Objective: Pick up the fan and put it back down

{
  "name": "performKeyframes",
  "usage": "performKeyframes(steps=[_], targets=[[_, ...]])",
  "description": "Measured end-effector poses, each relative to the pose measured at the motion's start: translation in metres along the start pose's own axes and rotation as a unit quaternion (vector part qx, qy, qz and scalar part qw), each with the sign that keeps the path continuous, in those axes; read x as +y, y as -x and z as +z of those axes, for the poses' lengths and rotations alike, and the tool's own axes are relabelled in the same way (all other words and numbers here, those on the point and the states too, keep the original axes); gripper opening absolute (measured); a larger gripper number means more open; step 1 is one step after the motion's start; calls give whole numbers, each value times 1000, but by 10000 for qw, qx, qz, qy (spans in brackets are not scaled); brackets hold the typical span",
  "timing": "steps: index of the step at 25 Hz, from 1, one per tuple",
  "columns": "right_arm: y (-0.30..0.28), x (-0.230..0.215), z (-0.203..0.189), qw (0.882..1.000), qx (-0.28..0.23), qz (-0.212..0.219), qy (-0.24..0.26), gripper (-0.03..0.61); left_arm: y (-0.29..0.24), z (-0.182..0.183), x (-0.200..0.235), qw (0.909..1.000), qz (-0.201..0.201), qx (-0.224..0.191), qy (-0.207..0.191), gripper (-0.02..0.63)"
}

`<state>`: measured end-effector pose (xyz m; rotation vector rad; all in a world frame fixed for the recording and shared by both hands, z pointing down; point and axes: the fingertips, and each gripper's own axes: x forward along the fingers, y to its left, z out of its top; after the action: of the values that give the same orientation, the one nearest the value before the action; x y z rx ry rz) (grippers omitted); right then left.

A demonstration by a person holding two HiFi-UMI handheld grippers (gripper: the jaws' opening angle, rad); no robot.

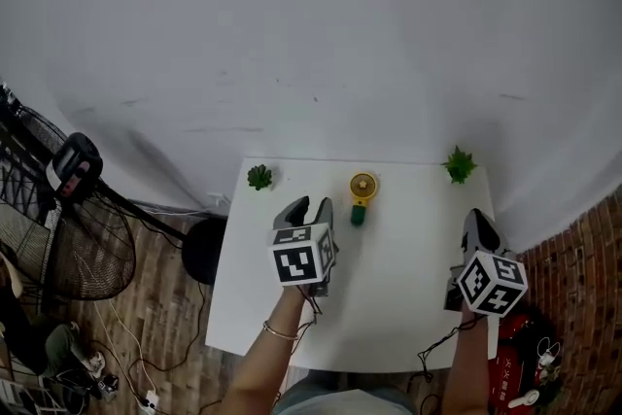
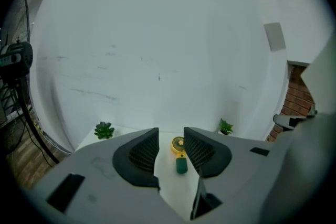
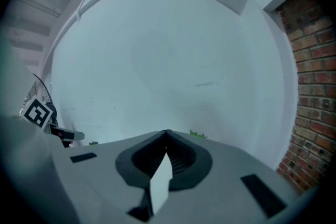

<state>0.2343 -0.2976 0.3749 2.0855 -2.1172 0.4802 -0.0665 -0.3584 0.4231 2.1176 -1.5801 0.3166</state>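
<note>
Small yellow fan (image 1: 362, 196) with green handle lies flat on white worktop (image 1: 408, 306), far centre, head toward the far edge, nothing touching it; left gripper view shows the same fan (image 2: 179, 152) through the gap between the jaws, well beyond them. Left tool (image 1: 309, 206) held above the worktop left of centre and nearer than the fan, jaws spread apart, nothing between the pads (image 2: 170, 134). Right tool (image 1: 476, 219) raised over the worktop's right edge, well apart from the fan, jaws pressed together at the tips and empty (image 3: 167, 134). Left plant (image 1: 259, 177) at far left corner, right plant (image 1: 459, 165) at far right corner, both small, green and upright. Black floor fan (image 1: 73, 165) stands off the worktop far left, brick wall (image 1: 583, 258) at right, white backdrop (image 1: 321, 34) behind
</note>
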Motion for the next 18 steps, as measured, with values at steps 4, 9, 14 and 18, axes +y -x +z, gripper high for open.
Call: performKeyframes(steps=[4,9,14,18], targets=[[14,21,28,9994,-290,120,122,0,41,32,14,9988,62,-489,6,64],[28,52,55,9971,-569,371,339,0,86,70,29,9938,106,-1107,91,15],[40,78,81,9930,-901,588,489,0,126,103,36,9819,235,-1876,-56,11],[42,86,91,9912,-1051,603,529,0,138,115,42,9774,324,-2086,-100,11]])
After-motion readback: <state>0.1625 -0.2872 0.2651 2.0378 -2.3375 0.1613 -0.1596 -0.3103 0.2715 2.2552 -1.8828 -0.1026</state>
